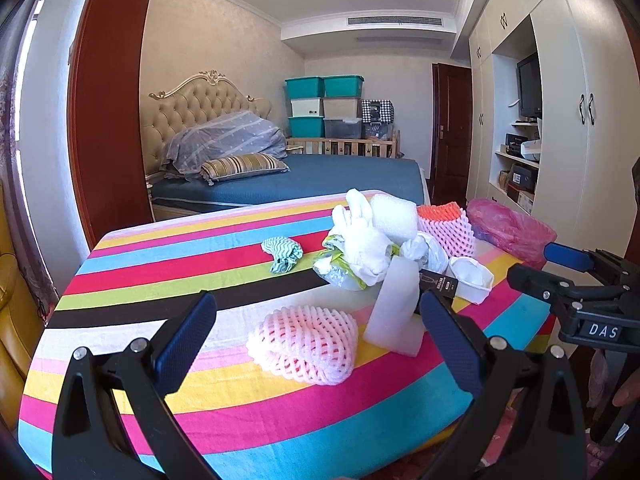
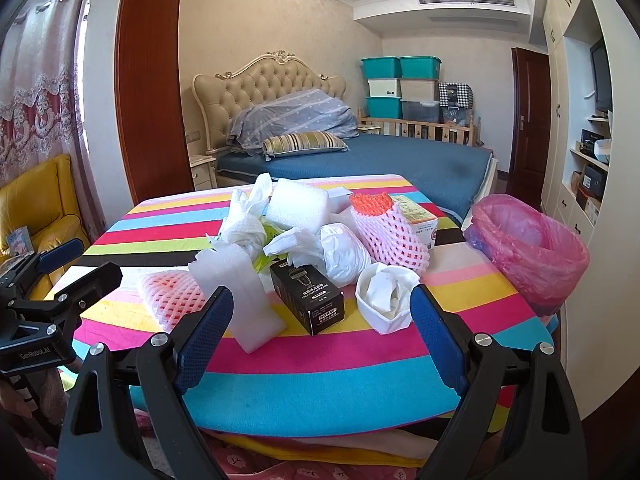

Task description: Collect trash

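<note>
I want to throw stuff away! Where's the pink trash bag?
The pink trash bag lines a bin at the table's far right edge in the right wrist view, just right of the pink foam fruit net on the striped tablecloth.

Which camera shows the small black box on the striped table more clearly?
The right wrist view shows the black box best: its top and labelled front face are fully visible, near the middle. In the left wrist view only a thin black strip shows, mostly hidden behind the white foam piece and a gripper finger.
</note>
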A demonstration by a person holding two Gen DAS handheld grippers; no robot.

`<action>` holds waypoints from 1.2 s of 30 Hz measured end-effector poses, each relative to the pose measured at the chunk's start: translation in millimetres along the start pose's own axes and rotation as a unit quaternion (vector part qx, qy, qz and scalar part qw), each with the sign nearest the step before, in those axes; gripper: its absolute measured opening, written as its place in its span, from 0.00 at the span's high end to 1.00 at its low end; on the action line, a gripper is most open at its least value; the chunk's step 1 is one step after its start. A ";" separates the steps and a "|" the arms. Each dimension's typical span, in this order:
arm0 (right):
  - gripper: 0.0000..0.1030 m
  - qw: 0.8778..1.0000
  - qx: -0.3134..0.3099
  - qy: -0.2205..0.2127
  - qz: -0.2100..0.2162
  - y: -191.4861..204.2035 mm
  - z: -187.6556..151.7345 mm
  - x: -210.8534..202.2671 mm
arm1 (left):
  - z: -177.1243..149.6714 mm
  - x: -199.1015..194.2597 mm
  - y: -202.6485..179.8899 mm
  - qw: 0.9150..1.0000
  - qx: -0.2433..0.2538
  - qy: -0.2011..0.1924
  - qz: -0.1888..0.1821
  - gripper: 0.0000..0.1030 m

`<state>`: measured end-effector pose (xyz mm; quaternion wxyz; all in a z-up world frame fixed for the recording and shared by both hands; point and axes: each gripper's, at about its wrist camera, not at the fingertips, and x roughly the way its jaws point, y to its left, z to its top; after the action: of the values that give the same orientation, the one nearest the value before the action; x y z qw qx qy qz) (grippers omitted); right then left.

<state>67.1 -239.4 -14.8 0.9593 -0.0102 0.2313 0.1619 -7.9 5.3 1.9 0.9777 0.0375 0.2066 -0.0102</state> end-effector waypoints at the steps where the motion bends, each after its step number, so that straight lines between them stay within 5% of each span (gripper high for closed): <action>1: 0.18 1.000 0.000 -0.002 0.000 0.1 -0.1 -0.1 | 0.0 0.2 0.0 1.000 -0.001 0.000 -0.001 0.04; 13: 0.18 1.000 0.000 -0.001 0.000 0.6 0.1 -0.3 | -3.3 -1.5 -3.8 0.999 -0.008 -0.046 -0.007 0.04; 36: 0.18 1.000 0.024 -0.003 0.015 -6.7 -0.7 8.3 | -5.3 -1.0 7.7 0.999 -0.014 -0.031 -0.024 0.04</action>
<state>75.9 -243.2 -19.5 0.9574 0.0172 0.2323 0.1709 -10.7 13.4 -2.0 0.9835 0.0186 0.1773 -0.0318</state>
